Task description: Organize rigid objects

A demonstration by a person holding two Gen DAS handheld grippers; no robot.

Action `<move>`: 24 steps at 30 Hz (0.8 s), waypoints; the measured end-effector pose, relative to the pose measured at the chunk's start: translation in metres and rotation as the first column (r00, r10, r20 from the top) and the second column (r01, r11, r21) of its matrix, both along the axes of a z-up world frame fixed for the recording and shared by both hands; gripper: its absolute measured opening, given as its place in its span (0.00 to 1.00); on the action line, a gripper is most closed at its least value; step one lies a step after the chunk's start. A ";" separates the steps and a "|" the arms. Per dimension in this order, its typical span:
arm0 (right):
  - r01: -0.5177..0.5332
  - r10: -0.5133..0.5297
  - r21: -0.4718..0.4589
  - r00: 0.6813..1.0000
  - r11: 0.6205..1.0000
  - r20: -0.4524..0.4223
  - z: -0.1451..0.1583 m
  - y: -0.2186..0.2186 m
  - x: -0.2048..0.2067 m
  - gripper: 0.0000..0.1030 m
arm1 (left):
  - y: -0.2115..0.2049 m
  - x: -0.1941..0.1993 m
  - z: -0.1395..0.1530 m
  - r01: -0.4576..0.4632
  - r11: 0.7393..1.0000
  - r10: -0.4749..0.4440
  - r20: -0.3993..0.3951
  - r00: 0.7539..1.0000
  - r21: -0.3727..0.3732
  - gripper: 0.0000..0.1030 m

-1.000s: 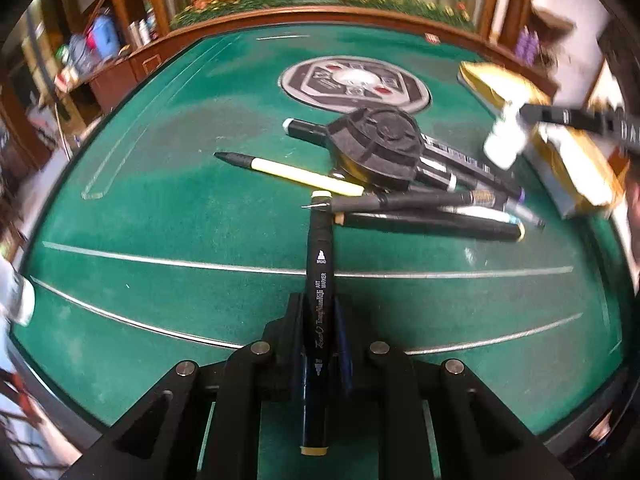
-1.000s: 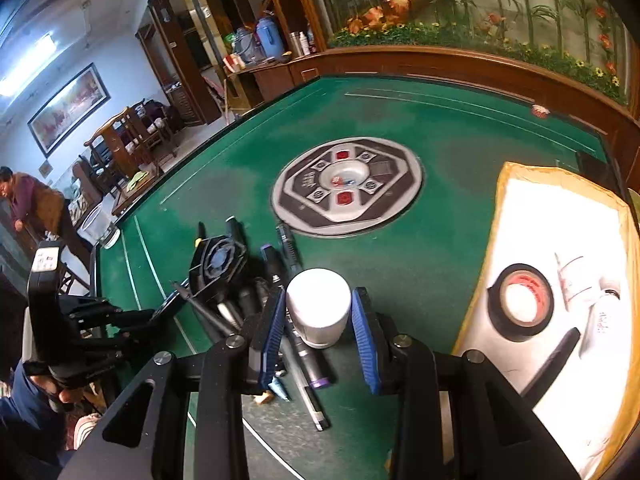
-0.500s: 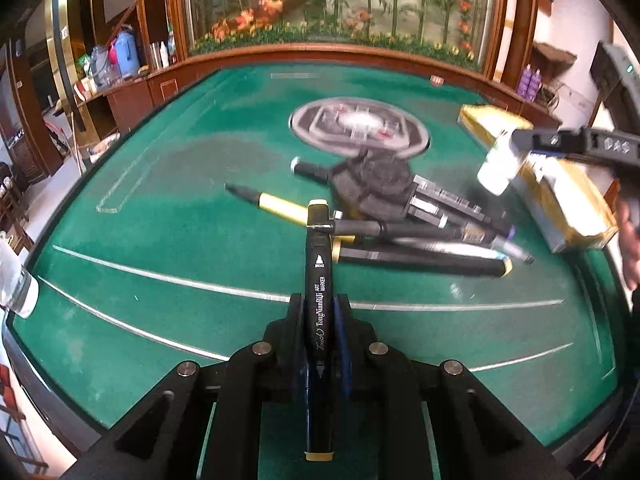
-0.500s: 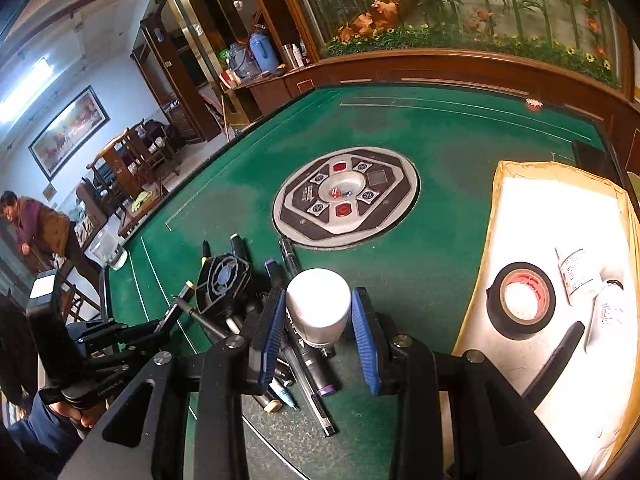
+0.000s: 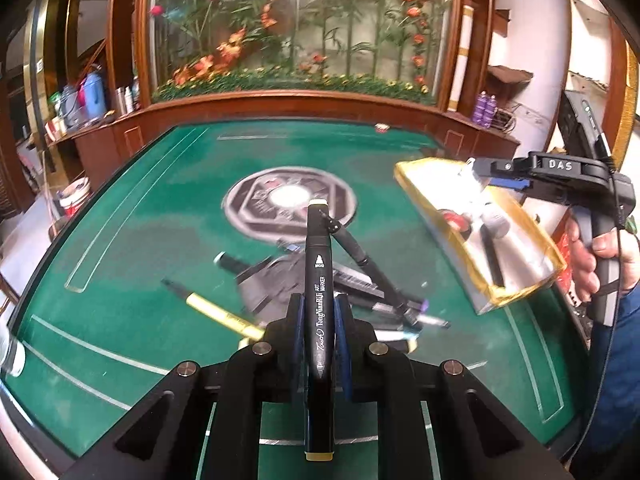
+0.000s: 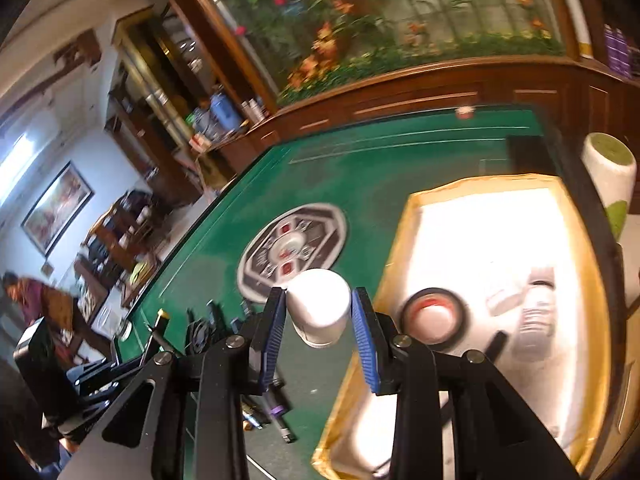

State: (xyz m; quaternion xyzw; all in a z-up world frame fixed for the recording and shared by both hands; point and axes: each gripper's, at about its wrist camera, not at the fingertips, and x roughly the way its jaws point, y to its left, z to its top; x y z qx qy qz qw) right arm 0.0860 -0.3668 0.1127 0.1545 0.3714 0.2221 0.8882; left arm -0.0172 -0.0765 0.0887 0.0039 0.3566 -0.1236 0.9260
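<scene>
My left gripper (image 5: pixel 320 320) is shut on a black art marker (image 5: pixel 319 304) with a yellow end cap, held lengthwise above the green table (image 5: pixel 140 220). Below it lies a pile of pens and markers (image 5: pixel 360 292) with a yellow-barrelled pen (image 5: pixel 216 312) and a black round object (image 5: pixel 272 284). My right gripper (image 6: pixel 319 316) is shut on a small white bottle (image 6: pixel 319 306), held near the left edge of the gold-rimmed tray (image 6: pixel 404 240). The right gripper also shows in the left wrist view (image 5: pixel 480 168) over the tray (image 5: pixel 424 208).
The tray holds a roll of black tape (image 6: pixel 433 316), a white bottle (image 6: pixel 538 300) and a black pen (image 6: pixel 494 344). A round control panel (image 6: pixel 292 244) sits at the table's centre. A wooden rim (image 5: pixel 320 100) bounds the far side. A white roll (image 6: pixel 610 168) stands beyond the tray.
Both grippers have risen and tilted up. The left lifted the marker clear of the pile. The right carried the white bottle rightward to the tray's edge.
</scene>
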 end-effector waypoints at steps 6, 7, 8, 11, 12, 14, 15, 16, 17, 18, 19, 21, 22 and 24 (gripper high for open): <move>0.069 -0.069 0.024 0.998 0.997 -0.011 0.000 -0.025 0.003 0.32 | -0.030 0.006 0.007 0.064 0.998 -0.064 0.008 0.998 -0.008 0.14; 0.077 -0.077 0.026 0.997 0.997 -0.014 0.000 -0.027 0.004 0.32 | -0.034 0.007 0.008 0.072 0.997 -0.072 0.011 0.997 -0.009 0.14; 0.080 -0.080 0.029 0.997 0.996 -0.015 0.000 -0.028 0.003 0.32 | -0.039 0.009 0.009 0.081 0.997 -0.081 0.012 0.997 -0.009 0.14; 0.081 -0.081 0.032 0.997 0.996 -0.016 -0.001 -0.029 0.004 0.32 | -0.044 0.013 0.012 0.085 0.996 -0.085 0.024 0.996 -0.008 0.14; 0.079 -0.079 0.032 0.997 0.996 -0.016 -0.001 -0.029 0.004 0.32 | -0.044 0.014 0.014 0.080 0.997 -0.080 0.030 0.996 -0.010 0.14; 0.076 -0.076 0.031 0.997 0.997 -0.014 -0.001 -0.029 0.004 0.32 | -0.041 0.015 0.017 0.075 0.997 -0.074 0.037 0.997 -0.022 0.14; 0.077 -0.076 0.031 0.997 0.997 -0.014 -0.001 -0.029 0.004 0.32 | -0.040 0.016 0.020 0.071 0.997 -0.070 0.042 0.997 -0.026 0.14; 0.077 -0.076 0.031 0.997 0.997 -0.015 -0.001 -0.029 0.004 0.32 | -0.039 0.017 0.022 0.065 0.997 -0.063 0.047 0.997 -0.029 0.14; 0.078 -0.077 0.031 0.997 0.997 -0.014 -0.001 -0.029 0.004 0.32 | -0.038 0.017 0.023 0.064 0.997 -0.062 0.049 0.997 -0.033 0.14; 0.081 -0.080 0.029 0.997 0.996 -0.013 -0.001 -0.029 0.003 0.32 | -0.039 0.018 0.026 0.068 0.997 -0.067 0.048 0.997 -0.041 0.14; 0.083 -0.083 0.028 0.996 0.996 -0.012 0.000 -0.029 0.003 0.32 | -0.040 0.020 0.028 0.072 0.996 -0.070 0.048 0.996 -0.048 0.14; 0.086 -0.086 0.031 0.996 0.996 -0.012 0.001 -0.031 0.002 0.32 | -0.047 0.020 0.031 0.092 0.994 -0.089 0.049 0.995 -0.058 0.14; 0.092 -0.092 0.030 0.996 0.995 -0.012 0.002 -0.033 0.002 0.32 | -0.050 0.020 0.032 0.103 0.993 -0.100 0.053 0.994 -0.058 0.14; 0.109 -0.108 0.031 0.994 0.994 -0.017 0.001 -0.039 0.001 0.32 | -0.059 0.021 0.033 0.123 0.990 -0.120 0.051 0.991 -0.062 0.14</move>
